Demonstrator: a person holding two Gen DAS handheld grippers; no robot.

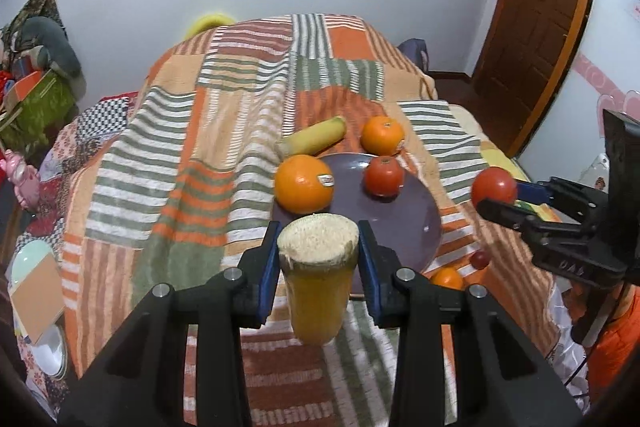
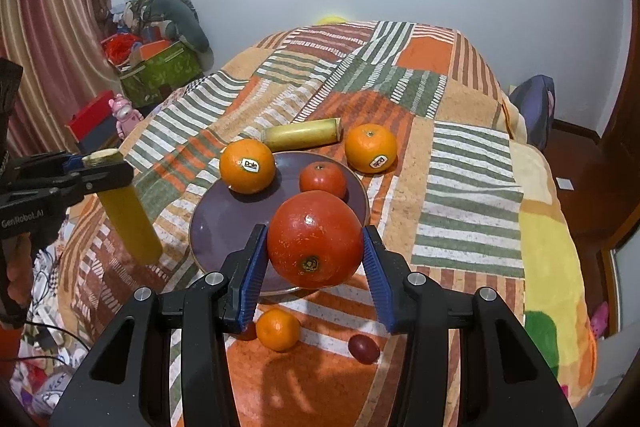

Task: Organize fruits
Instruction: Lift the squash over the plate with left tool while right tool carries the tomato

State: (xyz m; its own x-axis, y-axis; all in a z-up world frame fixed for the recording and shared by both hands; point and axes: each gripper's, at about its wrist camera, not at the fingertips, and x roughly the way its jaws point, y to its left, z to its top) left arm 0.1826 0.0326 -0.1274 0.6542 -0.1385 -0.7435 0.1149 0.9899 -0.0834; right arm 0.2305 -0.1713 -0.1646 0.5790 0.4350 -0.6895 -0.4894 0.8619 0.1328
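My left gripper (image 1: 319, 255) is shut on a yellow sugarcane piece (image 1: 318, 283), held upright above the near rim of the purple plate (image 1: 400, 227); it also shows in the right wrist view (image 2: 128, 211). My right gripper (image 2: 315, 259) is shut on a large red tomato (image 2: 315, 239), held over the plate's (image 2: 216, 227) near edge; the tomato also shows in the left wrist view (image 1: 493, 186). On the plate lie an orange (image 2: 247, 166) and a smaller tomato (image 2: 322, 180).
Behind the plate on the striped blanket (image 2: 472, 163) lie a second sugarcane piece (image 2: 304, 134) and another orange (image 2: 371, 148). In front of the plate lie a small tangerine (image 2: 278, 329) and a dark grape (image 2: 363, 348). The bed's right edge drops to the floor.
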